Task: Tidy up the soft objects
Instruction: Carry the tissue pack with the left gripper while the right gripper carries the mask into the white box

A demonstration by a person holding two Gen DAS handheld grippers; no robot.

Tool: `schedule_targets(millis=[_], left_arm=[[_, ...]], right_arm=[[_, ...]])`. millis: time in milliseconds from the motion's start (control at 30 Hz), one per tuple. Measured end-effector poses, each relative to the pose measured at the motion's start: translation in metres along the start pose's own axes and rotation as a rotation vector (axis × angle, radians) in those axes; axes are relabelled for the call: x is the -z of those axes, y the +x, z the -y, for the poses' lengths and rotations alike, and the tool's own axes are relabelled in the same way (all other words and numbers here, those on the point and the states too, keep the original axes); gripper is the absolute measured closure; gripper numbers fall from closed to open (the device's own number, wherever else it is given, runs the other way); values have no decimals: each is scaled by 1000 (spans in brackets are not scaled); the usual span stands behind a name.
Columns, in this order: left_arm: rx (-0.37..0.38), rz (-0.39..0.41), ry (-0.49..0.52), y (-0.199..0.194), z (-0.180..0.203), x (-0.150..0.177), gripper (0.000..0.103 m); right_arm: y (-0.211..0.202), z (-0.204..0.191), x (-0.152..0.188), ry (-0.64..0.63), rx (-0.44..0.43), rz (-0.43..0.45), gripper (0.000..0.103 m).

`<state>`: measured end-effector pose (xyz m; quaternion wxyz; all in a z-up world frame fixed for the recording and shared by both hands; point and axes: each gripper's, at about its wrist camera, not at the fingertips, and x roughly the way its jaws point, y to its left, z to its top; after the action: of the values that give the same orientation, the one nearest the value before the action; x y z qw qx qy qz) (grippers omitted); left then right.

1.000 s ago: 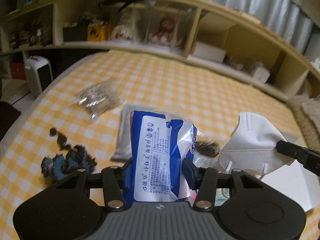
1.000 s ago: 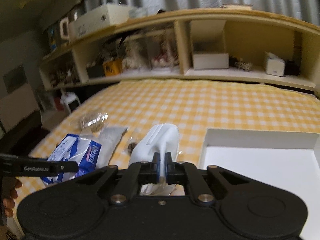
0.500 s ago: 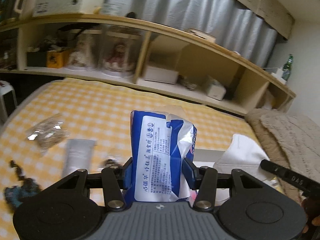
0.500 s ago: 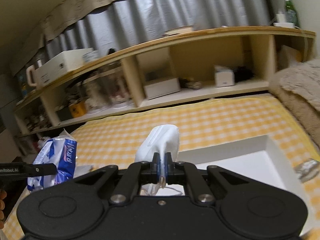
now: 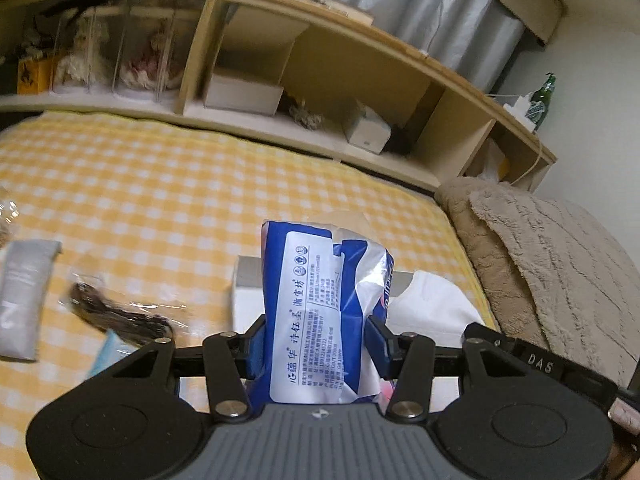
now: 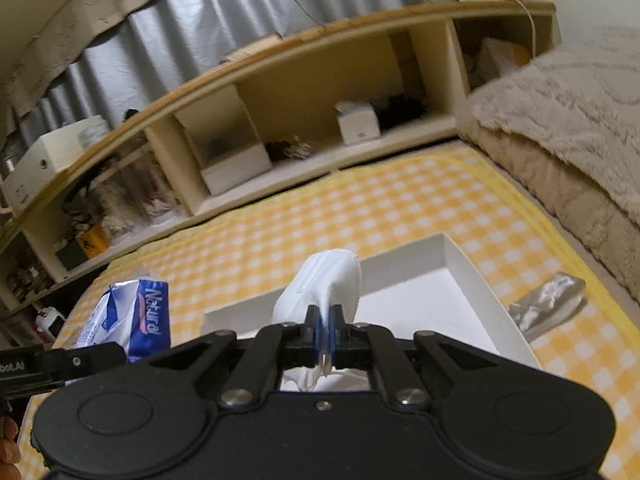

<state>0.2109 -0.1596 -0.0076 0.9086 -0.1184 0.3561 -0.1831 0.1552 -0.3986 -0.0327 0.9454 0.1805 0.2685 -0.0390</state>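
The left gripper (image 5: 316,344) pinches a blue tissue pack (image 5: 320,312) upright, and the right gripper (image 6: 325,320) is pressed tight on a white face mask (image 6: 320,288); both hang above the near edge of the white tray (image 6: 472,276) on the yellow checked cloth (image 6: 360,208). To place them well, carry each fully over the tray floor, lower it, and release side by side so neither drapes over the rim.

Dim, warm indoor light; both views smeared with motion blur, the shelf (image 5: 304,60) bowed by fisheye, corners black.
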Motion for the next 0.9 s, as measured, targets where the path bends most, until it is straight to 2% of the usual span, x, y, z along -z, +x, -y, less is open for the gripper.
schedule_targets(millis=[233, 433, 533, 600, 700, 767, 833, 900], left_arm=[[-36, -65, -55, 60, 0, -1, 51], [-98, -91, -73, 96, -10, -1, 51], [-115, -84, -53, 108, -8, -4, 51], [-128, -79, -30, 116, -6, -5, 51], [-155, -83, -20, 126, -4, -3, 49], [-166, -87, -15, 131, -4, -3, 40], [-172, -88, -6, 133, -4, -2, 28], [-183, -80, -6, 132, -4, -1, 23]], right_arm=[[35, 6, -1, -16, 29, -60, 98], [58, 13, 0, -45, 99, -95, 97], [63, 13, 0, -69, 138, -99, 83], [64, 13, 1, -80, 173, -107, 63], [65, 13, 2, -105, 224, -125, 52], [65, 14, 2, -112, 243, -134, 46], [65, 14, 3, -121, 264, -144, 40], [63, 13, 3, -137, 279, -148, 32]])
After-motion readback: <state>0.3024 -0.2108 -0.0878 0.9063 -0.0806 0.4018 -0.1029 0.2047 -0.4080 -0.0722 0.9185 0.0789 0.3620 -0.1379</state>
